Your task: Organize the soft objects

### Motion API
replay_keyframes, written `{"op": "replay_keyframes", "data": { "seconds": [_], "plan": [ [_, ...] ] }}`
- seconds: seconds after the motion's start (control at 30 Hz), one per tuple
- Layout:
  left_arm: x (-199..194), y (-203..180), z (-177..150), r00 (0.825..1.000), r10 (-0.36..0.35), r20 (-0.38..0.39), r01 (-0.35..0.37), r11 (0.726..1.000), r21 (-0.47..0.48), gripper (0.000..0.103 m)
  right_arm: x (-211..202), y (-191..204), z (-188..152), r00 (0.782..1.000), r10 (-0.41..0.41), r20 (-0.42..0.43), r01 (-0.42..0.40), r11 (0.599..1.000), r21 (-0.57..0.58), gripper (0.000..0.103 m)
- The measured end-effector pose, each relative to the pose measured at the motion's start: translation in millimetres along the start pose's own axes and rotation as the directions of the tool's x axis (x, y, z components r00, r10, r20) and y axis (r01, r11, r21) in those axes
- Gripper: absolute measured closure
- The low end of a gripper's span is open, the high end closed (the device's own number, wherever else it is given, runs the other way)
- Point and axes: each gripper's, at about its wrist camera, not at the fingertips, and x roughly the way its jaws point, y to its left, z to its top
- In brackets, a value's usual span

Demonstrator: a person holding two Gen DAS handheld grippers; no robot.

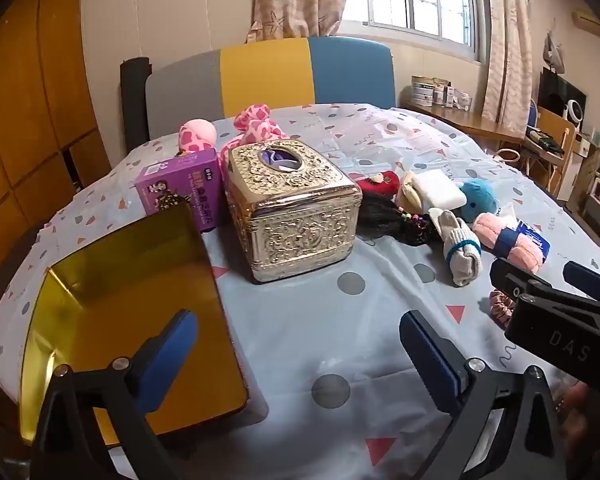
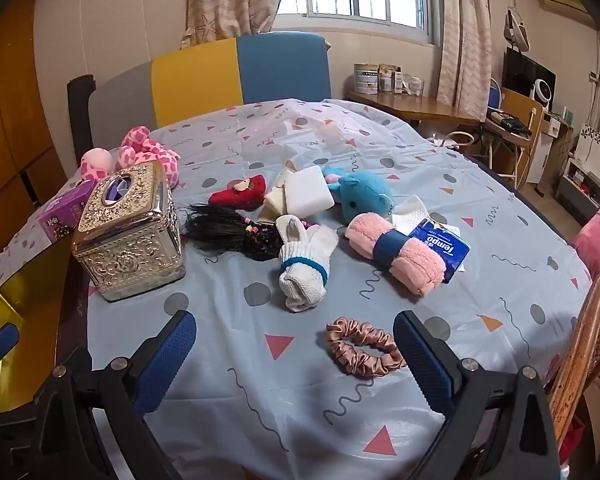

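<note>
Satin scrunchie (image 2: pixel 365 347), copper-pink, lies on the bench (image 2: pixel 500 280) just inside the right hand-held gripper (image 2: pixel 294 356) at its 3 o'clock pad, both hand-held grippers wide and empty, so picking looks unstarted: shift right, close, carry toward the gold tray (image 1: pixel 140 300).

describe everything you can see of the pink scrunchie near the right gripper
The scrunchie is a ring of gathered, shiny rose-pink fabric that looks like satin, lying flat and slightly squashed into an oval on the patterned tablecloth. It sits alone at the near side of the table, apart from the other soft things, just ahead of the right gripper, whose jaws stand open and do not touch it.
</note>
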Motion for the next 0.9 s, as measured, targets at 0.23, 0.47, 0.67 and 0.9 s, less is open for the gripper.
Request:
{"op": "replay_keyframes", "data": {
  "seconds": [0.23, 0.47, 0.67, 0.9],
  "plan": [
    [-11.8, 1.8, -2.3, 0.999, 0.021, 0.035, -0.020, 1.000, -0.004, 0.000, 0.4, 1.7, 2.0, 1.000, 0.003, -0.007, -0.003, 1.000, -0.001, 0.002],
    [-5.9, 7.4, 0.0, 1.000, 0.022, 0.010, -0.022, 1.000, -0.010, 0.000, 0.0, 8.1, 2.2, 1.000, 0.001, 0.005, -0.001, 1.000, -0.009, 0.002],
    [-10.3, 8.2, 2.2, 0.999, 0.032, 0.023, -0.032, 0.999, -0.006, 0.000, 1.5, 7.3, 4.7, 1.000, 0.005, 0.002, -0.005, 1.000, -0.018, 0.002],
    [-14.4, 10.3, 3.8, 0.999, 0.041, 0.028, -0.041, 0.999, -0.007, 0.000, 3.8, 7.0, 4.3, 1.000, 0.009, 0.001, -0.009, 1.000, -0.021, 0.002]
  ]
}}
